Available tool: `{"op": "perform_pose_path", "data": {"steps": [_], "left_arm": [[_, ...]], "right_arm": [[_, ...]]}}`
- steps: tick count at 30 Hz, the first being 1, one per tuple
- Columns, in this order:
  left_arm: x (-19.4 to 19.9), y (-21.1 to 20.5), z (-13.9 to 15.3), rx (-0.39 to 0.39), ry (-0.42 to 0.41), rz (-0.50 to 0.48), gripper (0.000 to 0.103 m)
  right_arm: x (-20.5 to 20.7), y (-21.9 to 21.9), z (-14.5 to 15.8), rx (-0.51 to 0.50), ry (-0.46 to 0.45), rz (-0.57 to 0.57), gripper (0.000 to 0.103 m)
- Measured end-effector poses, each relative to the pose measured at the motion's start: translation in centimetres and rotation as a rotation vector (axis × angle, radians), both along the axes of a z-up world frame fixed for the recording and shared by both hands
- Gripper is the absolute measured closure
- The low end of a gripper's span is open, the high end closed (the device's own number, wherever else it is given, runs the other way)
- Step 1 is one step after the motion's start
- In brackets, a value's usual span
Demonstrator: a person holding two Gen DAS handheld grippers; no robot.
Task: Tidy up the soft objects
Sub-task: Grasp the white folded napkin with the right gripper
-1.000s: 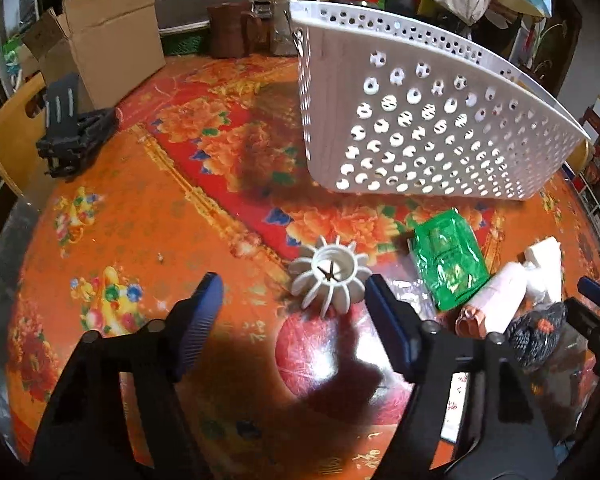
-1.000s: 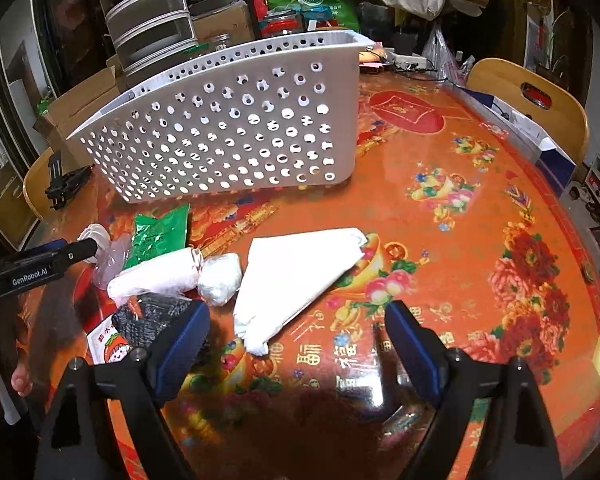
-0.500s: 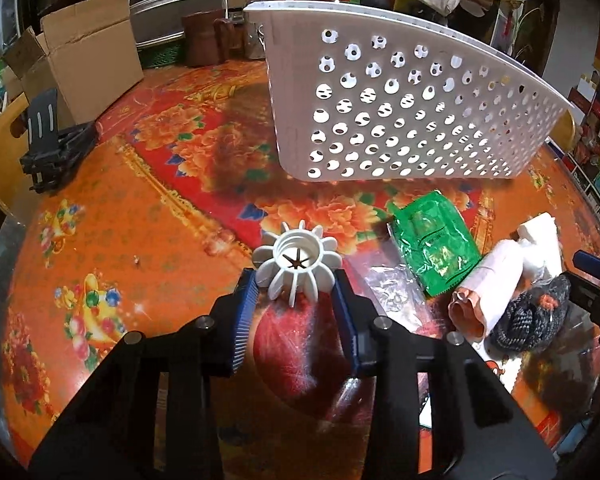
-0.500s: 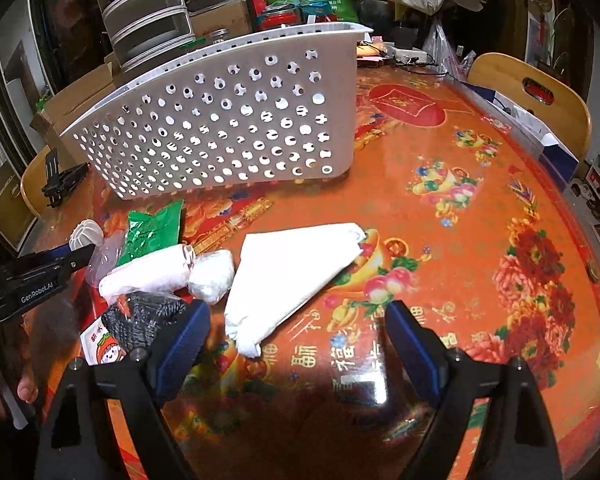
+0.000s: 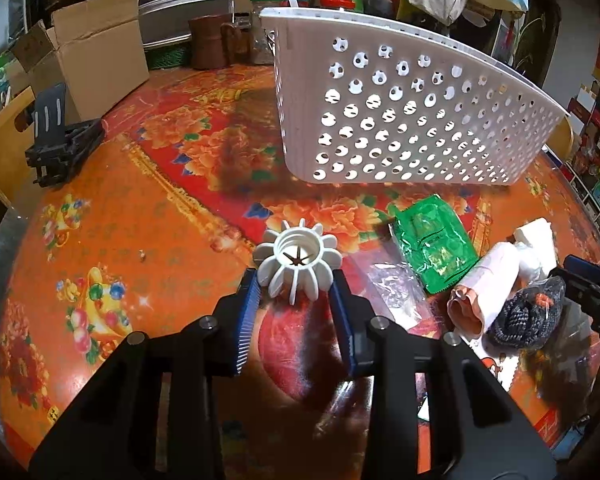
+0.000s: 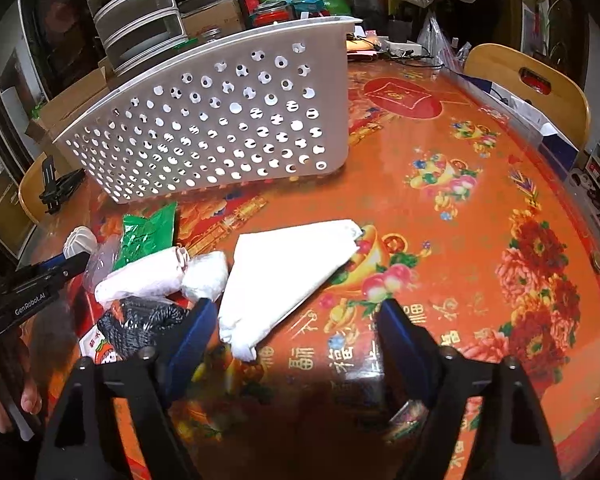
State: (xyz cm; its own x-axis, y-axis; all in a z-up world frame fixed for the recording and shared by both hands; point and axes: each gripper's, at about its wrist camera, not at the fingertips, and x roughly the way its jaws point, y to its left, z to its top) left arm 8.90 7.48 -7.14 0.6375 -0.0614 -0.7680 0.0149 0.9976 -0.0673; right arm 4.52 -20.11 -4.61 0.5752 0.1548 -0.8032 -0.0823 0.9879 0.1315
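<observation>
One item in hand: my left tongs [image 5: 296, 286] pinch the white ribbed cap [image 5: 299, 261]; right tongs [image 6: 292, 330] spread. Next, I judge, lift into basket [image 5: 400, 120].

- Left wrist cam: low over the orange floral tablecloth [image 5: 148, 264], facing the white perforated plastic basket [image 5: 400, 120], close.
- Right wrist cam: higher, same basket [image 6: 220, 128] ahead.
- Shared: basket, green plastic packet [image 5: 432, 248] [image 6: 148, 232].

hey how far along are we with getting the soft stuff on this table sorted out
Nothing shows as sorted yet; the white basket's inside is hidden. In hand: the left gripper is shut on the white finned piece. Left on the table: green packet, white roll, black knit item and folded white cloth, which lies before the open right gripper.
</observation>
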Motion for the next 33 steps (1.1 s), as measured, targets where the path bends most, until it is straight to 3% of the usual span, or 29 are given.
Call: {"op": "perform_pose_path", "data": {"steps": [15,17,19,23,25,33], "left_arm": [[-0.6,0.7,0.7,-0.038,-0.035,-0.019,0.071],[-0.6,0.6,0.7,-0.040,-0.037,-0.022,0.071],[-0.5,0.5,0.7,-0.039,-0.039,-0.025,0.071],[-0.7,0.4,0.7,-0.029,-0.046,-0.025,0.071],[-0.8,0.4,0.8,-0.024,-0.052,-0.022,0.071],[-1.0,0.2,0.9,-0.007,-0.060,-0.013,0.071]], "right_arm": [[2.5,1.7,-0.1,-0.048,0.012,0.002,0.032],[2.9,1.9,0.0,-0.057,0.013,0.006,0.041],[3.2,2.0,0.1,-0.060,0.015,0.011,0.058],[3.6,2.2,0.0,-0.074,0.012,0.021,0.075],[3.7,2.2,0.0,-0.064,0.015,0.030,0.089],[3.6,1.8,-0.1,-0.035,-0.004,0.046,0.096]]}}
